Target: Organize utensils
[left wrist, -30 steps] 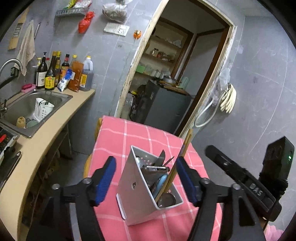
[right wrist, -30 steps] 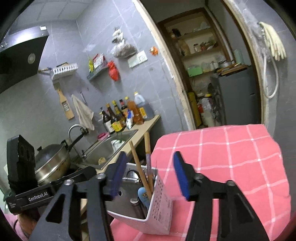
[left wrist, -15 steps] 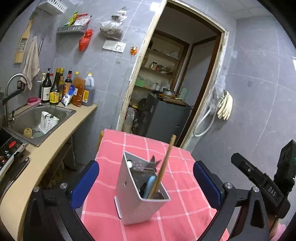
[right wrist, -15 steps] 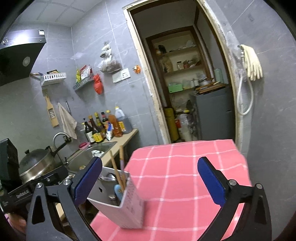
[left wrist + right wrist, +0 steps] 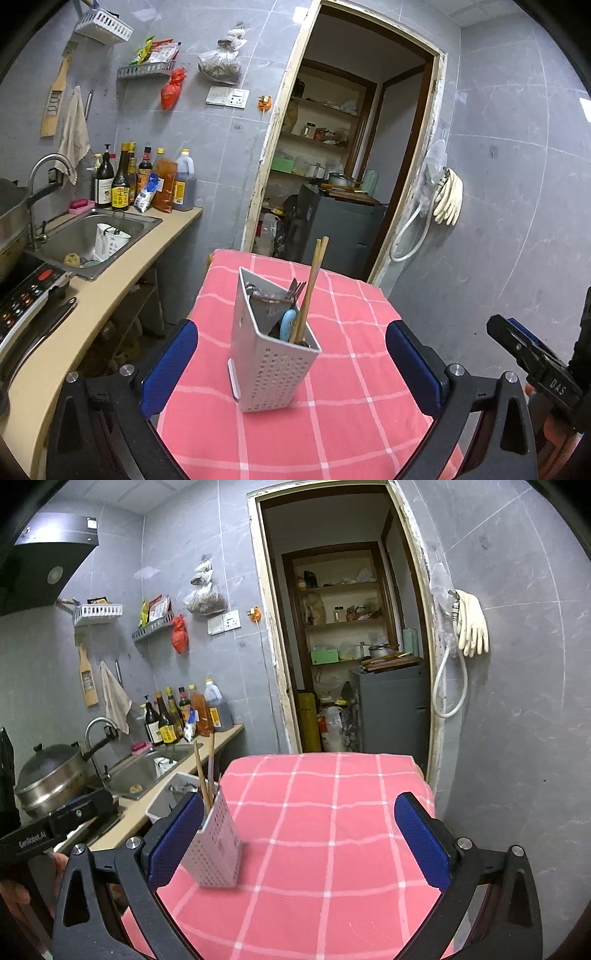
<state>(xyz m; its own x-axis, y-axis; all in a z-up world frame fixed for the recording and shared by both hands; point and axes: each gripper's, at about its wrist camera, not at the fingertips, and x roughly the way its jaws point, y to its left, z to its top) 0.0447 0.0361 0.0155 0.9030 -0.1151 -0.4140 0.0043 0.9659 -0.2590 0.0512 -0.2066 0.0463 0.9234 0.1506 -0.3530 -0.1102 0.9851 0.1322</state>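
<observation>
A grey perforated utensil holder (image 5: pixel 271 354) stands upright on the pink checked tablecloth (image 5: pixel 351 332). It holds wooden chopsticks (image 5: pixel 312 280), a blue-handled utensil (image 5: pixel 287 325) and several metal utensils. My left gripper (image 5: pixel 291 365) is open and empty, its blue pads wide apart on either side of the holder, a little short of it. My right gripper (image 5: pixel 299 838) is open and empty above the cloth (image 5: pixel 332 830); the holder (image 5: pixel 216 845) stands by its left pad, with the chopsticks (image 5: pixel 205 771) rising from it.
A beige counter (image 5: pixel 110 295) with a sink (image 5: pixel 92 236), bottles (image 5: pixel 140 181) and a stove panel (image 5: pixel 26 295) runs along the left. A pot (image 5: pixel 48 775) sits left in the right wrist view. A doorway (image 5: pixel 343 646) to a pantry lies beyond the table.
Both grippers opened wide and pulled back from the holder. The holder with the chopsticks now stands free on the cloth, farther from both cameras.
</observation>
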